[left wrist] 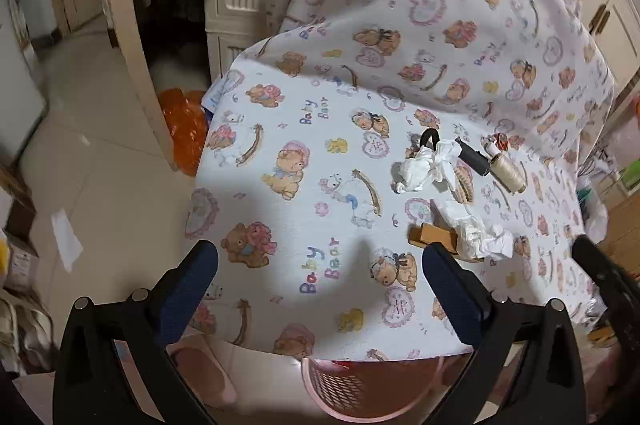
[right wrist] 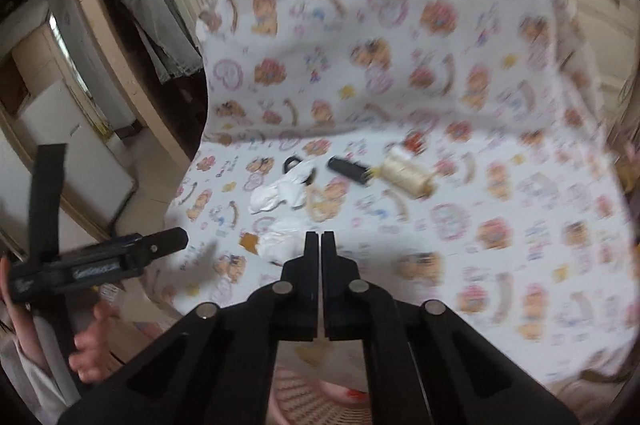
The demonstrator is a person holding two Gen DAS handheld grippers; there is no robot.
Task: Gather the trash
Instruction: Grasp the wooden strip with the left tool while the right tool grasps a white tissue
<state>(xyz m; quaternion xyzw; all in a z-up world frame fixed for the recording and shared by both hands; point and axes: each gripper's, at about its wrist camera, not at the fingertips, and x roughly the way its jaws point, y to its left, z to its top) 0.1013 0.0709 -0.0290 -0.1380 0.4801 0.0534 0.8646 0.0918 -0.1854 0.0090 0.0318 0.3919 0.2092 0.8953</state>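
Observation:
Two crumpled white tissues lie on the bear-print cloth (left wrist: 312,153). One tissue (left wrist: 424,165) (right wrist: 280,193) is farther back. The other tissue (left wrist: 476,229) (right wrist: 280,237) lies nearer, partly over a wooden clip (left wrist: 428,235). My left gripper (left wrist: 320,257) hangs open above the cloth with nothing between its fingers, and its right fingertip is close to the clip. My right gripper (right wrist: 321,237) is shut on nothing, its tips just short of the nearer tissue. The right wrist view is blurred. A pink mesh basket (left wrist: 360,385) (right wrist: 304,397) stands below the cloth's front edge.
Behind the tissues lie a black cylinder (left wrist: 474,157), a cream thread spool (left wrist: 508,171), a black ring (left wrist: 430,137) and a woven beige piece (left wrist: 464,185). An orange bag (left wrist: 184,129) sits on the floor at the left. A hand (right wrist: 92,349) holds the left gripper (right wrist: 180,239).

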